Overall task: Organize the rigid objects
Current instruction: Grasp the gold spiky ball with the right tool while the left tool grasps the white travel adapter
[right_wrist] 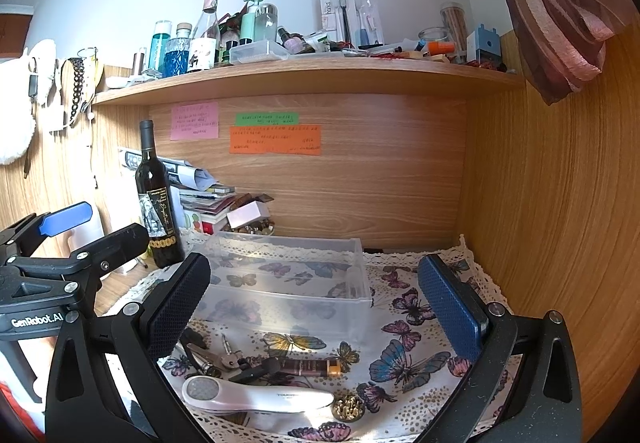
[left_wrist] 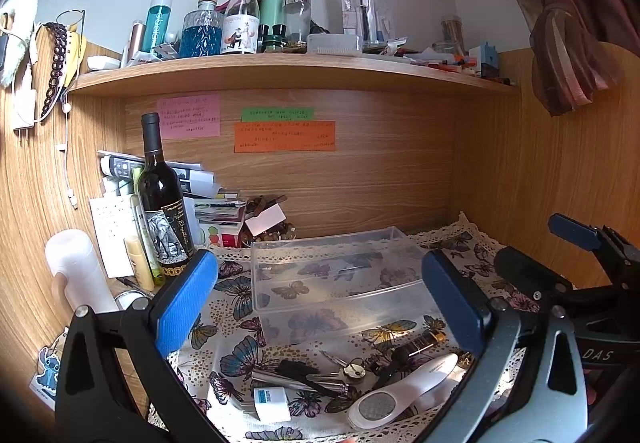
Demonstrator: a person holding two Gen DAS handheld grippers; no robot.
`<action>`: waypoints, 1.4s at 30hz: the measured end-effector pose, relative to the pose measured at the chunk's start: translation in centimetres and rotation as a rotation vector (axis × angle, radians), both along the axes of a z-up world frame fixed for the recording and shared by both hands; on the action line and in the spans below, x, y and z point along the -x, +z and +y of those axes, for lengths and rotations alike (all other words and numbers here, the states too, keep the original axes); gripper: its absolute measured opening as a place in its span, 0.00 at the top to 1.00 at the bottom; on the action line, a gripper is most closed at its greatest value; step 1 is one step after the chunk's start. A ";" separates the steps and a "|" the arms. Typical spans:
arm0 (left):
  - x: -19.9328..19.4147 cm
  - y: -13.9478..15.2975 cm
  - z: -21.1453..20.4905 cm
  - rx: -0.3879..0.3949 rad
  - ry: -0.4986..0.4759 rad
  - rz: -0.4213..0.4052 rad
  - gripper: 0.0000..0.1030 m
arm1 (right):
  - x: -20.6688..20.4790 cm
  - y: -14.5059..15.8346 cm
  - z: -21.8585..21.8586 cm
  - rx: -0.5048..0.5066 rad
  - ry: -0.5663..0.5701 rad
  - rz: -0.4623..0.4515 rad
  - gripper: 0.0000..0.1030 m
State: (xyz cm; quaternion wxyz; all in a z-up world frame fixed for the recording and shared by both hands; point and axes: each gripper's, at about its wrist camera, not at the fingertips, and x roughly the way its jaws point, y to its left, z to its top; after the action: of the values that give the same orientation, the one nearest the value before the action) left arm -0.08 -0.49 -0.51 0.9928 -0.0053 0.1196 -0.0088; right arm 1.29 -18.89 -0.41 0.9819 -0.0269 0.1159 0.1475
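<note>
open bin [left_wrist: 340, 275] behind clutter [left_wrist: 352, 375]

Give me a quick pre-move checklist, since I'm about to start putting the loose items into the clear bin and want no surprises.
1. Left gripper open and holding nothing: ok.
2. Right gripper open and holding nothing: ok.
3. Clear bin upright, nothing inside: ok.
4. Loose items in view in front of the bin, including white foot file and keys: ok.
5. Items separated for a clean grasp: not ok, several overlap.
6. Wine bottle away from bin: ok.
</note>
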 end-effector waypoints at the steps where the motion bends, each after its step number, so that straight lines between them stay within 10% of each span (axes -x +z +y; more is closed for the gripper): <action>1: 0.0 0.0 0.0 0.001 -0.002 -0.001 0.00 | 0.0 0.0 0.0 -0.001 0.001 -0.001 0.00; 13: -0.2 -0.5 0.9 0.017 0.002 0.008 0.12 | -0.6 -0.6 0.3 0.005 0.030 0.015 0.03; 24: -3.0 -6.1 4.9 0.073 0.040 0.258 0.31 | -4.4 -5.2 -1.2 0.054 0.009 0.277 0.45; 39: -4.3 -14.3 4.4 0.017 0.076 0.483 0.31 | -5.1 -12.1 -3.7 0.071 -0.062 0.501 0.45; 42: -4.8 -14.6 4.2 0.018 0.076 0.494 0.48 | -5.4 -12.5 -3.6 0.073 -0.054 0.515 0.45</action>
State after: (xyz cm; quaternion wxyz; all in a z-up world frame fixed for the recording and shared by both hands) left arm 4.73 3.72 -15.11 0.9329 -0.0207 0.3583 0.0290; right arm 6.72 -22.50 -12.91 0.9220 -0.0205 0.3679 0.1191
